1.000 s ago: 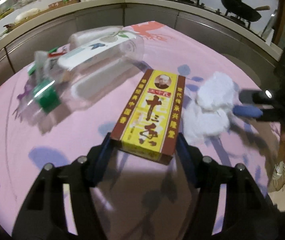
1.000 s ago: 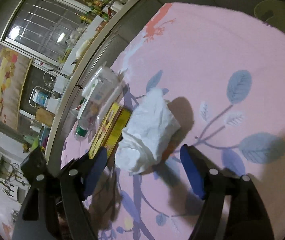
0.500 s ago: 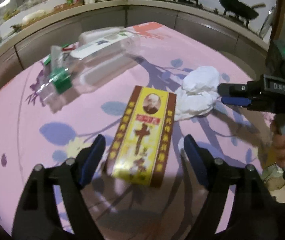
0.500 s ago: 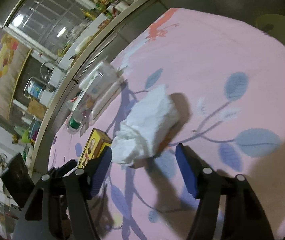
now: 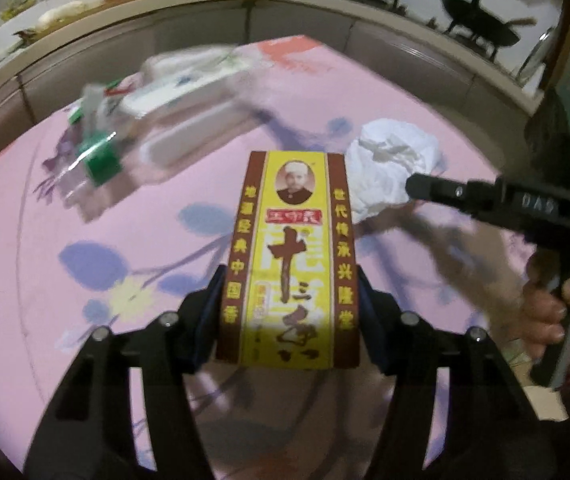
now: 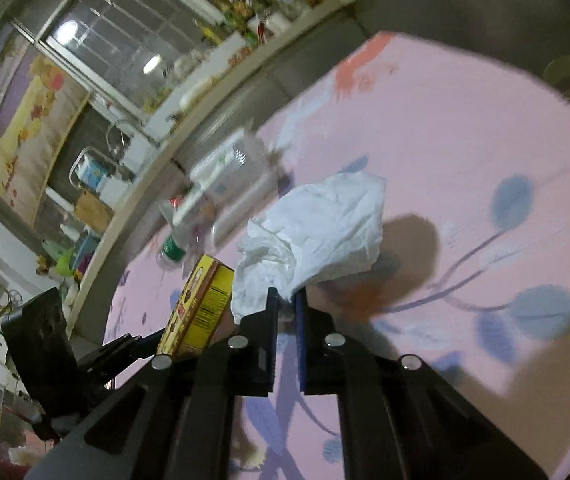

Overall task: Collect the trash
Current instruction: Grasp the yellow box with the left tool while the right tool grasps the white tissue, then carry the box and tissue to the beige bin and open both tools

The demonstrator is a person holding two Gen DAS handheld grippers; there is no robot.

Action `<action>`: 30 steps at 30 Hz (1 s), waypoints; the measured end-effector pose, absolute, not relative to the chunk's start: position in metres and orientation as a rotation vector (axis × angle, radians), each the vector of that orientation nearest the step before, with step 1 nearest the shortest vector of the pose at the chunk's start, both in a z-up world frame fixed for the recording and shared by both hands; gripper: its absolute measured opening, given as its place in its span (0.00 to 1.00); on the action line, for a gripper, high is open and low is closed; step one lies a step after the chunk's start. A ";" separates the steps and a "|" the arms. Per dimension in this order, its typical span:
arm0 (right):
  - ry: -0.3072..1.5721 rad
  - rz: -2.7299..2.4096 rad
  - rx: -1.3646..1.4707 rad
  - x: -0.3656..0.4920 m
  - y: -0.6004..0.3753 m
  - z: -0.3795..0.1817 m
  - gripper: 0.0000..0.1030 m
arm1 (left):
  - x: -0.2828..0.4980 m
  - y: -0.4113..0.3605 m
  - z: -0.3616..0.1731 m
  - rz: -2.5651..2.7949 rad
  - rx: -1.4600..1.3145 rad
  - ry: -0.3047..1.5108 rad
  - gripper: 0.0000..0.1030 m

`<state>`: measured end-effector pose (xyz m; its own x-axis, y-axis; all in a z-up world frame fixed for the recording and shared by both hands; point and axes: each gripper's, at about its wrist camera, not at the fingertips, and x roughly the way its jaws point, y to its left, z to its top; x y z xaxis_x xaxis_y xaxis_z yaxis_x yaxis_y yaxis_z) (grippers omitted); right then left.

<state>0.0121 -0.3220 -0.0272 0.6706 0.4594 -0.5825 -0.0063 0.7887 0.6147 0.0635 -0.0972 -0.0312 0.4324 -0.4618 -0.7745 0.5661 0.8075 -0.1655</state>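
Pick-up step of trash collection, both tongs loaded at once. Left gripper (image 5: 289,312) closing on the box (image 5: 291,256), pads tight against its two long sides, box tilted up off the pink cloth (image 5: 45,240) at its near end. Right gripper (image 6: 285,300) closing too, nearly clenched, pinching a corner of the crumpled tissue (image 6: 317,232); rest of the tissue bunched above the tips, shadow beneath it hinting at a lift just off the cloth. Seen from the left wrist, tissue (image 5: 393,164) just beside the box's far right corner, right tongs reaching in from the right, a hand (image 5: 545,308) on their handle. Clear bottle (image 5: 157,120) with green cap lying on its side farther back on the cloth, untouched, blurred.

No bin or bag visible in either view. Next, by judgement: lift both pieces clear, carry to wherever trash goes, let go, then back for the bottle. Thin pinch on the tissue likely to slip or tear if jerked.
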 end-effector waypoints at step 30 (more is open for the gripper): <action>0.580 -0.143 0.780 -0.037 -0.559 -0.032 0.05 | 0.113 -0.431 -0.015 -1.008 0.394 0.874 0.56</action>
